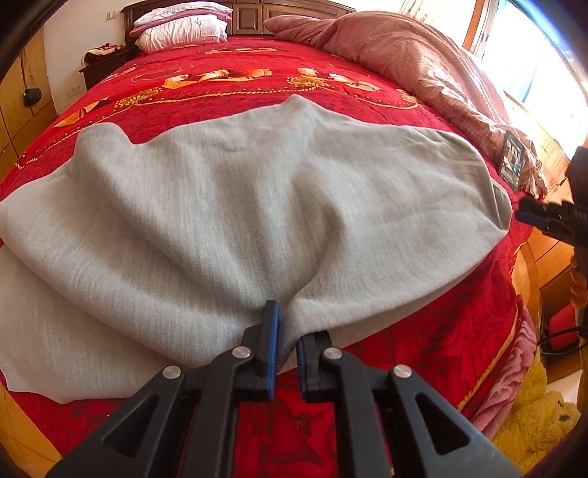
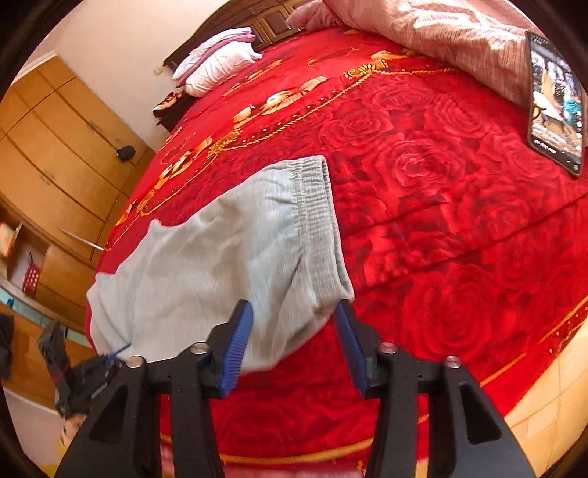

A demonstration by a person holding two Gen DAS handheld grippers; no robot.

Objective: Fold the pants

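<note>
One grey pants point(image 1: 239, 206) — rumpled, doubled over; left gripper point(image 1: 284, 331) pinching edge, right gripper point(image 2: 294, 331) wide.

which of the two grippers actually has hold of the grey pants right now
The left gripper: its blue-padded jaws are pinched shut on the near edge of the grey fleece pants. The right gripper stands open over the ribbed waistband.

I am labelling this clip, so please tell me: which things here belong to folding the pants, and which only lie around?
Belong to the job:
- grey pants
- left claw, shut on the pants
- right claw, open at the waistband

Only lying about:
- phone
- white pillows
- pink quilt
- yellow plush toy
</note>
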